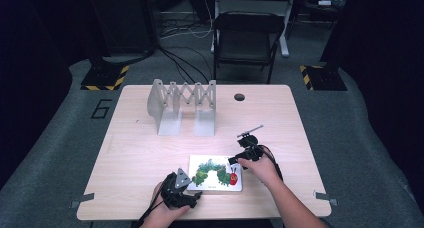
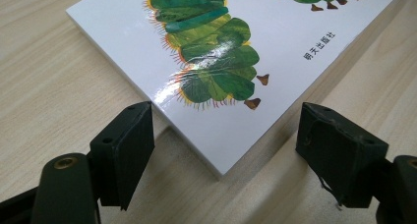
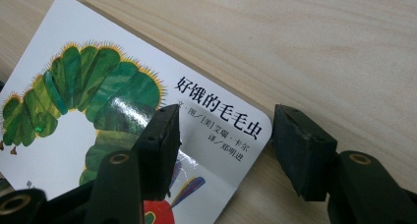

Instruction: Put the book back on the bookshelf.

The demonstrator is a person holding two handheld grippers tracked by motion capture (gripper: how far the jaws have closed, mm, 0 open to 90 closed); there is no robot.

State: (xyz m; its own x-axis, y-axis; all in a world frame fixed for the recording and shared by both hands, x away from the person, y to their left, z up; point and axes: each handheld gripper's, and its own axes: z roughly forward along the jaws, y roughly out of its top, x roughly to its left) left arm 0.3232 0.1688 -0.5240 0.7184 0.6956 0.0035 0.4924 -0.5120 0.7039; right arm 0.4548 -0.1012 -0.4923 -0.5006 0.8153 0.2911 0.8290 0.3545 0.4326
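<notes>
While lying flat at lower centre of the high view, book (image 1: 216,173) can slide away, because left gripper (image 2: 223,150) and right gripper (image 3: 223,135) stand wide at opposite corners, not pressing. Printed title readable from right gripper view, not from high.

book (image 3: 98,111) cover cropped, far floor clutter indistinct
</notes>
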